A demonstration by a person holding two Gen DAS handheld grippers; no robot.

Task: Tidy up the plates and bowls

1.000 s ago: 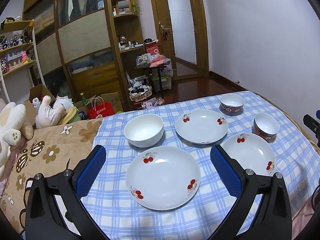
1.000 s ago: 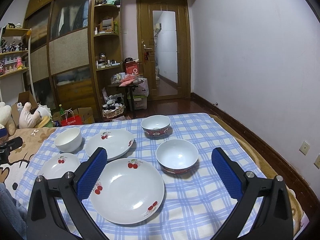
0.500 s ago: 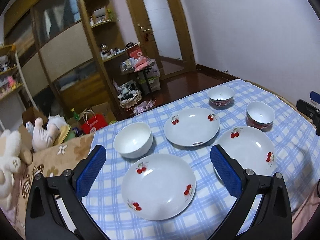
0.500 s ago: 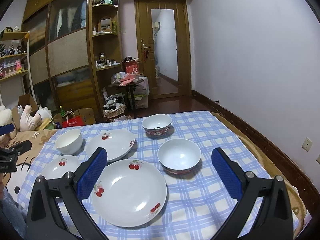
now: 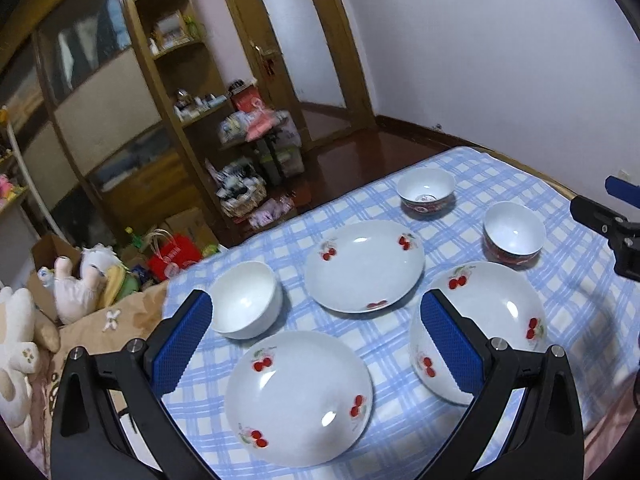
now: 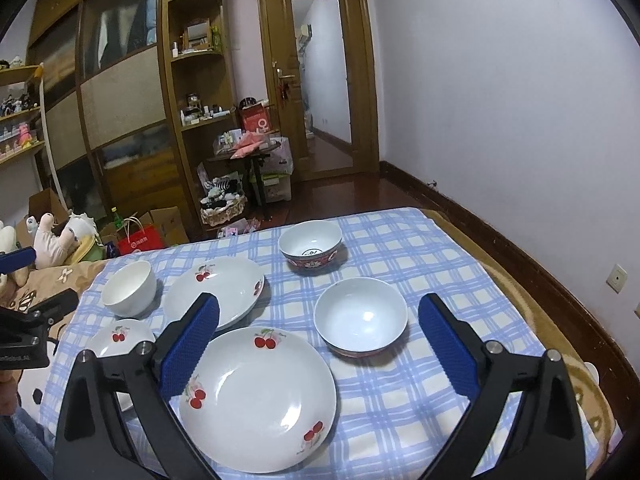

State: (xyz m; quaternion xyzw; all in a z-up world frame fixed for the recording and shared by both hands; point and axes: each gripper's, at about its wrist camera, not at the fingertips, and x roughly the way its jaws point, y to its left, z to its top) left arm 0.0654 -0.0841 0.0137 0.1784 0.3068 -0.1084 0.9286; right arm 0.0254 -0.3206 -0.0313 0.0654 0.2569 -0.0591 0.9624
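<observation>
Three white cherry-print plates lie on the blue checked cloth: a near plate (image 5: 298,396), a far plate (image 5: 364,266) and a right plate (image 5: 488,320). A plain white bowl (image 5: 246,300) stands at the left. Two red-patterned bowls (image 5: 426,190) (image 5: 514,236) sit at the far right. My left gripper (image 5: 316,308) hangs open and empty above the near plate. My right gripper (image 6: 319,308) is open and empty over a cherry plate (image 6: 260,396) and a red-rimmed bowl (image 6: 360,316). Beyond them stand the other patterned bowl (image 6: 311,244), a plate (image 6: 216,290) and the white bowl (image 6: 128,288).
The checked cloth (image 5: 400,344) ends at the far edge, with dark wooden floor beyond. Stuffed toys (image 5: 84,280) and a red bag (image 5: 174,254) lie past the left corner. The right gripper's body (image 5: 612,216) shows at the right edge. A wall runs along the right.
The left gripper has tilted and shifted, so the plates sit closer and skewed in its view. The right gripper has barely moved. Both stay open and no dish has moved.
</observation>
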